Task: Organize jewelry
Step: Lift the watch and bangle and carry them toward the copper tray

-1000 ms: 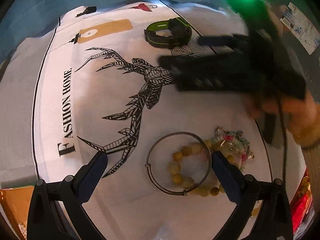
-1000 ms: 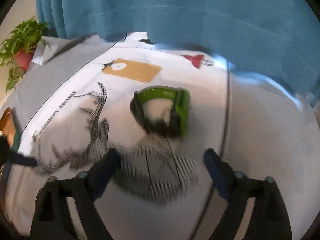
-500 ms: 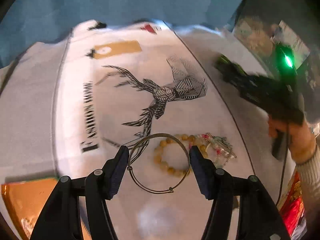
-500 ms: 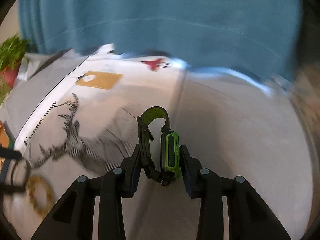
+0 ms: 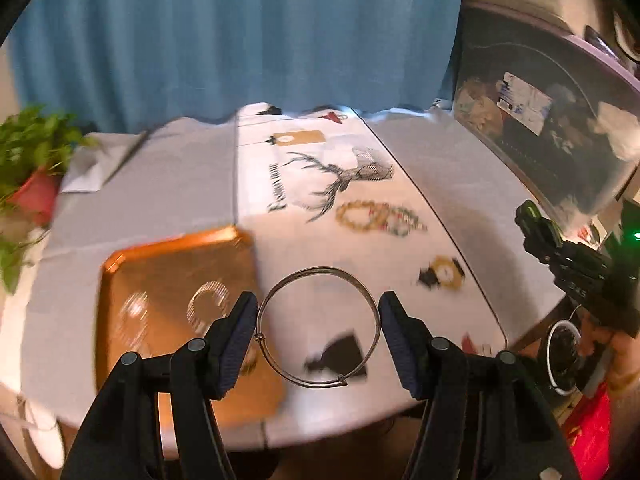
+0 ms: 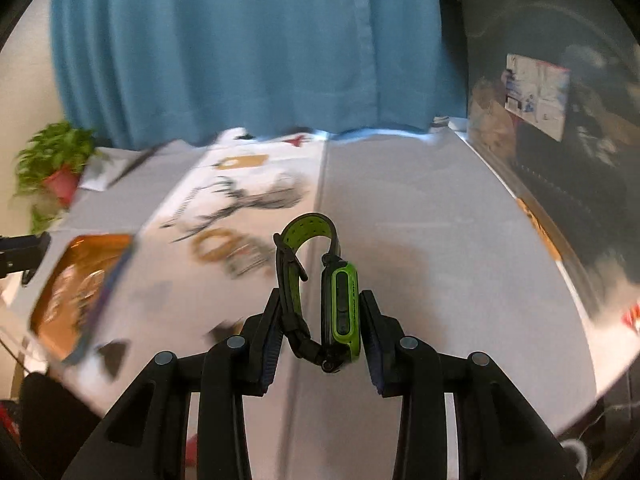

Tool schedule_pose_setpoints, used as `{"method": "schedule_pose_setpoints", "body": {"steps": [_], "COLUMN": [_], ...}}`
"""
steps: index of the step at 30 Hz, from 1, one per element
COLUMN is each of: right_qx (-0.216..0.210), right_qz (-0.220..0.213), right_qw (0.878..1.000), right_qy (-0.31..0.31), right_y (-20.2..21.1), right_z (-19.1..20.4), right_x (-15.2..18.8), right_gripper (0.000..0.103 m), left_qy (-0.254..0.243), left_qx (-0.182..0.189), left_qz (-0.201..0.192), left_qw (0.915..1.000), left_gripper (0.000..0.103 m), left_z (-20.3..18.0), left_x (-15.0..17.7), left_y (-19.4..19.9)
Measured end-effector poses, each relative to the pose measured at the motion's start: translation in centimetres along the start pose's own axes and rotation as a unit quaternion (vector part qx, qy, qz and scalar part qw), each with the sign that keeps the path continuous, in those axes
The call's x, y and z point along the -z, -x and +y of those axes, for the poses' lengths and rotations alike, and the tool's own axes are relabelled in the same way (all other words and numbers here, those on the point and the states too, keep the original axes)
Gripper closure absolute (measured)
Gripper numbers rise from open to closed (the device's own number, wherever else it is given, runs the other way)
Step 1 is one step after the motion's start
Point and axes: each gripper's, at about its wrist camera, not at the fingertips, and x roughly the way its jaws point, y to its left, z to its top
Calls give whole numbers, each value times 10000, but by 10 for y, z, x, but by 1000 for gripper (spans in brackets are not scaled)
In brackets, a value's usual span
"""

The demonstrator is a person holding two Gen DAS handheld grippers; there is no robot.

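Note:
My left gripper is shut on a thin silver bangle and holds it in the air above the table's front edge. An orange tray with some jewelry in it lies just to its left; it also shows in the right wrist view. My right gripper is shut on a green and black watch and holds it above the grey cloth. A yellow bead bracelet and a multicolour bead bracelet lie on the white deer-print cloth. The right gripper also shows far right in the left wrist view.
A potted plant stands at the table's left. A blue curtain hangs behind the table. A dark cabinet stands at the right. The table's front edge is just below my left gripper.
My left gripper closed on the silver bangle and lifted it back toward the orange tray. My right gripper closed on the green watch and lifted it off the cloth.

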Motion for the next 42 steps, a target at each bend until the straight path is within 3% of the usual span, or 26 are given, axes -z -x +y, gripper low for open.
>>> {"method": "schedule_pose_setpoints", "body": {"steps": [9, 17, 26, 42], "right_qx": [-470, -848, -1097, -1168], "right_qz": [-494, -680, -666, -648], "right_qw": [9977, 9931, 9891, 9881], "right_qy": [32, 436, 725, 759], "right_y": [121, 185, 203, 204], "right_z": [73, 125, 157, 164], "right_x": [55, 90, 105, 108], "right_gripper": [66, 66, 66, 66], "left_qy": [320, 191, 315, 281], "left_qx": [56, 19, -144, -356], "left_qz": [-345, -609, -806, -992], "left_qw": [9989, 9980, 9961, 9940], "left_gripper": [45, 44, 44, 44], "left_z": [0, -10, -3, 0], "left_x": [90, 126, 138, 138], "left_y": [92, 133, 152, 165]}}
